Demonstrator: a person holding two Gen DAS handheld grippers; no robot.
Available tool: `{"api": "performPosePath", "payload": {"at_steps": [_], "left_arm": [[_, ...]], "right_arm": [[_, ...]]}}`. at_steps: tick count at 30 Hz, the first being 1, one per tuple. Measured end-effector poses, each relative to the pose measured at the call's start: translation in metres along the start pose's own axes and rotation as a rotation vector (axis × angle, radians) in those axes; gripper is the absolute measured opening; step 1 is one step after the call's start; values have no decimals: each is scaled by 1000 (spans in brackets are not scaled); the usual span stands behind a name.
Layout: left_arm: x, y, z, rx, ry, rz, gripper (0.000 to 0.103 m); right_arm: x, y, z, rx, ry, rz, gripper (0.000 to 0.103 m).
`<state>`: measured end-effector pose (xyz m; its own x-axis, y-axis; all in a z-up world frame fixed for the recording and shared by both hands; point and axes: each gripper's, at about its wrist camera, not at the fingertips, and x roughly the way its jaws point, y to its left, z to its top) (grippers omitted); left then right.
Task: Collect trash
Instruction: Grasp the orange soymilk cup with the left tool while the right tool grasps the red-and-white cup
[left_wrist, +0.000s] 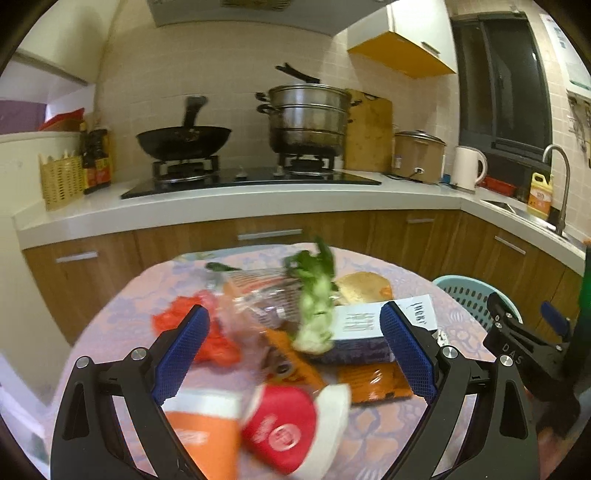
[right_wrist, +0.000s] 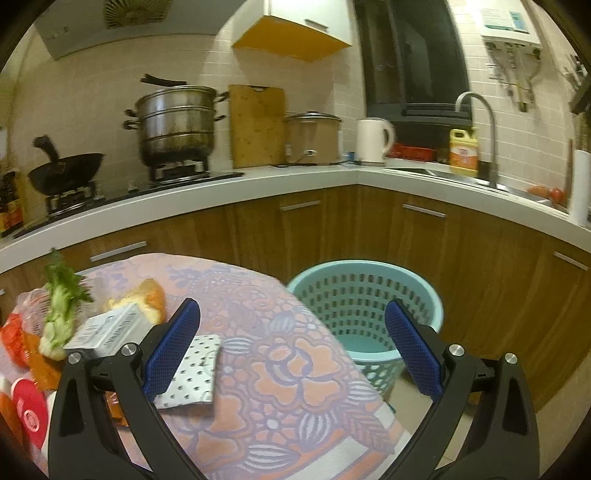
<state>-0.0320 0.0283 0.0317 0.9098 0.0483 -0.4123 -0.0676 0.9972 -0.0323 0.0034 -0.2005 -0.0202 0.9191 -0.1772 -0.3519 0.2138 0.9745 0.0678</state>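
Trash lies on a table with a pink floral cloth (left_wrist: 373, 432): a green vegetable stalk (left_wrist: 314, 314), a bread piece (left_wrist: 364, 286), a white-and-purple box (left_wrist: 354, 326), orange wrappers (left_wrist: 373, 382), red plastic (left_wrist: 214, 332), a clear bag (left_wrist: 255, 295) and a red-lidded cup (left_wrist: 284, 428). My left gripper (left_wrist: 295, 354) is open above this pile, holding nothing. My right gripper (right_wrist: 291, 350) is open and empty over the table's right edge, near a dotted white packet (right_wrist: 192, 376). A teal basket (right_wrist: 362, 310) stands on the floor beside the table.
A kitchen counter (left_wrist: 258, 201) runs behind, with a wok (left_wrist: 183, 140), a steamer pot (left_wrist: 308, 118), a rice cooker (left_wrist: 417, 155), a kettle (left_wrist: 467, 168) and a sink tap (right_wrist: 480, 129). Wooden cabinets (right_wrist: 424, 243) stand below. The right gripper also shows in the left wrist view (left_wrist: 524, 325).
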Motion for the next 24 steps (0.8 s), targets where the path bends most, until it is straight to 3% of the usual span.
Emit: {"api": "performPosePath", "payload": {"at_steps": [3,7,9,14,17,21,24], "left_arm": [[-11,24,-2,-18,69,44,91],[-17,64,-20,-101,204,23,91],[-19,79,-31,-141,253,20,91],[-10,93,-53,-188,354,-31,91],[3,99,-63,-243,403,-92,90],[20,94,-75,-250,462,-93,81],[23,92,-80,-260,457,-99,76]], "right_arm": [[4,8,2,-60,41,98,95],[0,16,0,-77,123,270,93],[-6,24,-2,-105,141,316,83],[-32,64,-12,-258,162,487,75],[-47,83,-20,-336,155,525,73],[-52,102,-30,-404,192,572,73],[-47,112,-35,-430,255,632,73]]}}
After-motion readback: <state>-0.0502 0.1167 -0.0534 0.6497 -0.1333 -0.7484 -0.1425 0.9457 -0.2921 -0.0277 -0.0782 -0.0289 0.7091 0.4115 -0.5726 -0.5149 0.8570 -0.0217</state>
